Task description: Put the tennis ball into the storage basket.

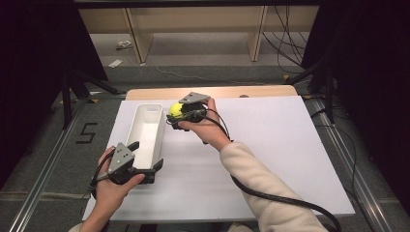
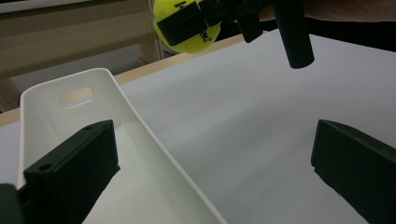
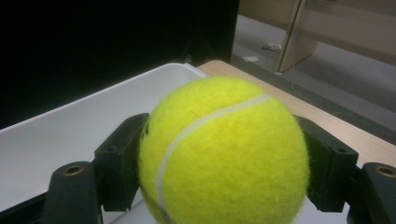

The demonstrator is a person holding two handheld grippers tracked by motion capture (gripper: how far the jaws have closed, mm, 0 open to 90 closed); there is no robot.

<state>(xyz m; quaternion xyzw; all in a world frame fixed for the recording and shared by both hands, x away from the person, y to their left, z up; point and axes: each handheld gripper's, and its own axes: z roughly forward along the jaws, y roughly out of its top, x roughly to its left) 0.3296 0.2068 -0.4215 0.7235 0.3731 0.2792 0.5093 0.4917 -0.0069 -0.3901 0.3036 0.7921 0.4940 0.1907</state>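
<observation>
A yellow tennis ball (image 1: 175, 109) hangs above the white table top, just right of the far end of a long white bin (image 1: 160, 126). My right gripper (image 1: 177, 114) is shut on it. In the right gripper view the ball (image 3: 224, 154) sits between both black jaws, with the bin (image 3: 88, 121) behind and below it. My left gripper (image 1: 146, 155) stands open at the bin's near end. One of its jaws is inside the bin and the other outside, so the right wall (image 2: 154, 140) lies between them. The left gripper view catches the ball (image 2: 184, 32) high up.
The white board (image 1: 270, 140) covers a wooden table whose far edge (image 1: 212, 92) shows behind it. The bin looks empty inside. Black curtains, metal floor rails and wooden shelving with cables surround the table. The right gripper's cable (image 1: 270, 198) trails across the board's near right.
</observation>
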